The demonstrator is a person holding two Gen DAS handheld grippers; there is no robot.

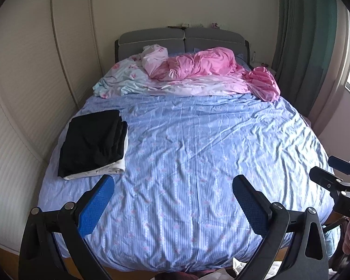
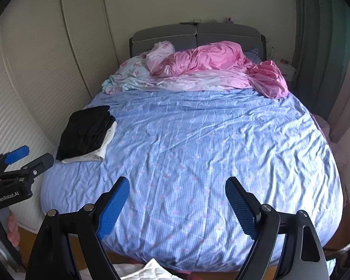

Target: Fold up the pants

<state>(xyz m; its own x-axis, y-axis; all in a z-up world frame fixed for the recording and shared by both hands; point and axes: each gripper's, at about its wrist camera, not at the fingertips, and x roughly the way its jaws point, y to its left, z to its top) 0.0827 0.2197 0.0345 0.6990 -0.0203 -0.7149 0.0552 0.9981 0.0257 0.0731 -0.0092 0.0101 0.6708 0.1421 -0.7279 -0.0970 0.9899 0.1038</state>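
Observation:
Folded black pants (image 1: 93, 140) lie stacked on a folded white garment (image 1: 100, 171) at the left side of the bed; the stack also shows in the right wrist view (image 2: 86, 131). My left gripper (image 1: 173, 184) is open and empty, held above the foot of the bed, right of the stack. My right gripper (image 2: 177, 185) is open and empty over the foot of the bed. Each gripper shows at the edge of the other's view: the right one (image 1: 331, 170) and the left one (image 2: 28, 156).
The bed has a blue striped floral cover (image 1: 198, 163). A crumpled pink duvet (image 1: 210, 65) and pale floral bedding (image 1: 121, 79) lie by the grey headboard (image 1: 182, 39). A white wardrobe (image 1: 23, 93) stands left, green curtains (image 1: 310, 35) right. White fabric (image 2: 151, 270) lies below the bed's foot.

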